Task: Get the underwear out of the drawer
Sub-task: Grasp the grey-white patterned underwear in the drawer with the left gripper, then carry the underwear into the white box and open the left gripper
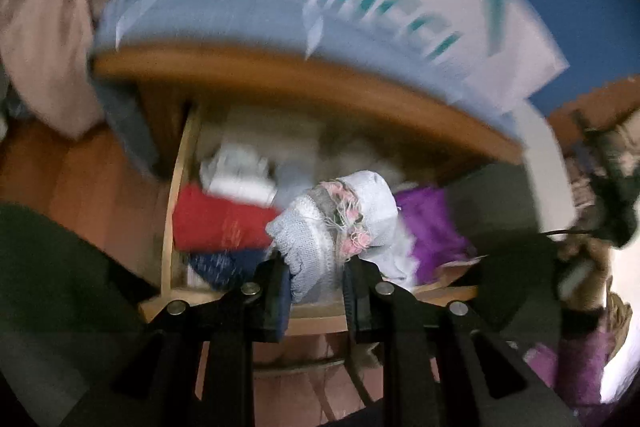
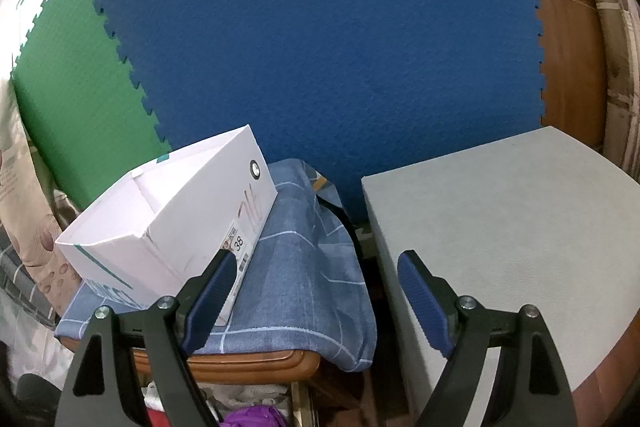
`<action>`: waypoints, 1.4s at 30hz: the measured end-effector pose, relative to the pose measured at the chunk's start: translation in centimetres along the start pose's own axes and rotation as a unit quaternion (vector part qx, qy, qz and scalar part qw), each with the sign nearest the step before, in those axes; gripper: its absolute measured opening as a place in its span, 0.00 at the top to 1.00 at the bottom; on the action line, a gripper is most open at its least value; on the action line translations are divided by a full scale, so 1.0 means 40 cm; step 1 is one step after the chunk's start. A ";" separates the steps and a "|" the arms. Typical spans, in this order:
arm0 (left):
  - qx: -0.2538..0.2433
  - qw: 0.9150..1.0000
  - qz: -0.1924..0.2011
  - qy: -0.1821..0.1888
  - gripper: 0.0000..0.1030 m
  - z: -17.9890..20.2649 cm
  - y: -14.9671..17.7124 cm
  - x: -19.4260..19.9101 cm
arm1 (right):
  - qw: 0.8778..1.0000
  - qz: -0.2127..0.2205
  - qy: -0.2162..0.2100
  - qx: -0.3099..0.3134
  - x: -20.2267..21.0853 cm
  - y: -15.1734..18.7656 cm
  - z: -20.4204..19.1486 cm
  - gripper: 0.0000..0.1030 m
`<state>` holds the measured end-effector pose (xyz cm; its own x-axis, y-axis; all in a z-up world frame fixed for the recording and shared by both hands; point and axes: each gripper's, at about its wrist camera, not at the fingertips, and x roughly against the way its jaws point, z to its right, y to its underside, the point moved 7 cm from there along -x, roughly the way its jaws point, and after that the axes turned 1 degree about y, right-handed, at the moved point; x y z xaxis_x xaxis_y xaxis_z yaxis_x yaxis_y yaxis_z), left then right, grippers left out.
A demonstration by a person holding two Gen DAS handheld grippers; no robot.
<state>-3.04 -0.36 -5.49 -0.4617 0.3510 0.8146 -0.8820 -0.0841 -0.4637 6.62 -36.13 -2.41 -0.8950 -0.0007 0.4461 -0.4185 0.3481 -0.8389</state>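
Above the open wooden drawer (image 1: 176, 195), blur is smearing the folded clothes, so the red, navy and purple pieces are probably knits. Between its narrowed blue pads the left gripper (image 1: 316, 279) is clamping pale knitted underwear (image 1: 328, 227) with pink frayed trim. Right gripper (image 2: 316, 291) is hanging wide apart, empty, near the white cardboard box (image 2: 168, 227).

A label on the end of the white box (image 2: 168, 223) is printed with "38". Teal lettering on the box's side (image 1: 400, 7) is too blurred to be read.
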 end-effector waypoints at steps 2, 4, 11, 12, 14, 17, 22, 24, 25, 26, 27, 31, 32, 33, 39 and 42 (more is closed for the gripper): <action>-0.023 0.999 0.027 0.002 0.82 0.052 -0.054 0.044 | 1.000 0.001 -0.001 0.000 0.000 -0.001 0.001 0.17; -0.044 0.998 0.048 0.003 0.81 0.096 -0.112 0.089 | 1.000 0.002 -0.002 -0.001 0.002 -0.001 0.001 0.17; -0.113 0.986 0.123 -0.004 0.81 0.238 -0.358 0.195 | 1.000 0.002 -0.009 -0.012 0.007 -0.003 0.013 0.17; -0.121 0.985 0.127 -0.008 0.81 0.254 -0.394 0.191 | 1.000 0.002 -0.010 -0.013 0.008 -0.003 0.014 0.17; -0.140 0.980 0.139 -0.031 0.81 0.279 -0.468 0.173 | 1.000 0.003 -0.012 -0.016 0.010 -0.004 0.017 0.17; -0.155 0.978 0.129 -0.060 0.80 0.300 -0.573 0.110 | 1.000 0.003 -0.015 -0.019 0.012 -0.004 0.019 0.17; -0.154 0.977 0.092 -0.113 0.81 0.276 -0.708 -0.035 | 0.999 0.003 -0.022 -0.024 0.015 -0.007 0.023 0.17; -0.157 0.977 0.068 -0.130 0.81 0.260 -0.742 -0.098 | 0.999 0.002 -0.024 -0.025 0.014 -0.007 0.025 0.17; -0.160 0.976 0.057 -0.138 0.81 0.258 -0.755 -0.120 | 0.999 0.001 -0.025 -0.025 0.014 -0.007 0.026 0.17; -0.166 0.973 0.050 -0.152 0.81 0.252 -0.769 -0.143 | 0.999 0.001 -0.026 -0.026 0.013 -0.007 0.026 0.17; -0.169 0.971 0.047 -0.160 0.81 0.249 -0.772 -0.154 | 0.999 0.001 -0.026 -0.026 0.013 -0.007 0.025 0.17; -0.180 0.965 0.026 -0.187 0.80 0.239 -0.800 -0.201 | 0.999 -0.002 -0.028 -0.025 0.009 -0.007 0.023 0.17; -0.180 0.965 0.019 -0.191 0.80 0.232 -0.804 -0.215 | 0.999 -0.002 -0.029 -0.025 0.009 -0.006 0.023 0.17; -0.180 0.964 0.012 -0.194 0.79 0.225 -0.804 -0.225 | 0.999 -0.002 -0.029 -0.025 0.008 -0.005 0.022 0.17; -0.197 0.950 -0.023 -0.243 0.68 0.176 -0.799 -0.285 | 0.999 -0.004 -0.030 -0.022 0.007 -0.001 0.018 0.17; -0.207 0.942 -0.035 -0.263 0.67 0.160 -0.789 -0.301 | 0.999 -0.004 -0.029 -0.020 0.006 0.000 0.014 0.17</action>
<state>29.75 -7.90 1.55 -0.4830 -0.1769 0.8576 -0.8499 0.3304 -0.4105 6.33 -36.66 -2.48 -0.8994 -0.0584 0.4332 -0.4206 0.3855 -0.8213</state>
